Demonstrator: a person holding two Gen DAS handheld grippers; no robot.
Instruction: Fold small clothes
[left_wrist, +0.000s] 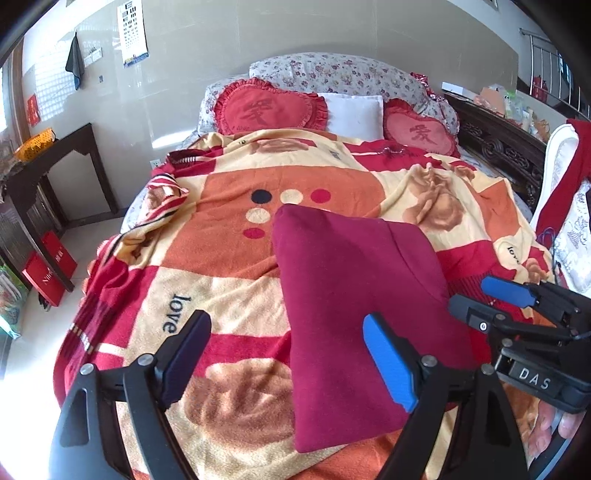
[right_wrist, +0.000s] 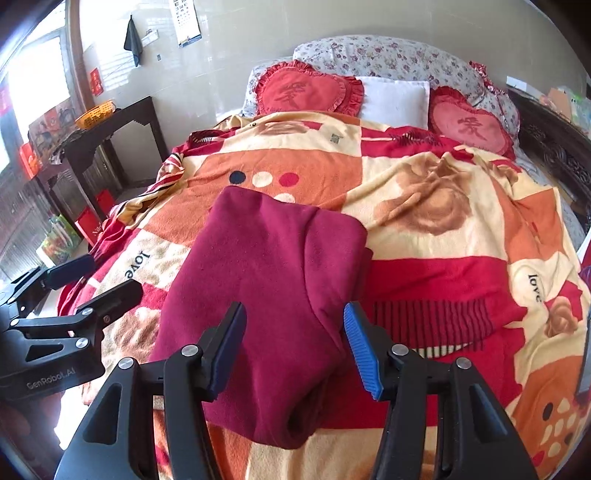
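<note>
A dark red garment (left_wrist: 351, 314) lies folded flat on the bed's patterned blanket (left_wrist: 229, 243); it also shows in the right wrist view (right_wrist: 266, 295). My left gripper (left_wrist: 284, 339) is open and empty, hovering over the garment's near left edge. My right gripper (right_wrist: 295, 332) is open and empty above the garment's near end. The right gripper also shows at the right of the left wrist view (left_wrist: 476, 299), and the left gripper at the left of the right wrist view (right_wrist: 96, 277).
Two red heart cushions (left_wrist: 266, 110) and a white pillow (left_wrist: 354, 110) lie at the head of the bed. A dark side table (left_wrist: 55, 166) with an orange basket (left_wrist: 35, 144) stands at left. A white chair with red cloth (left_wrist: 561, 177) is at right.
</note>
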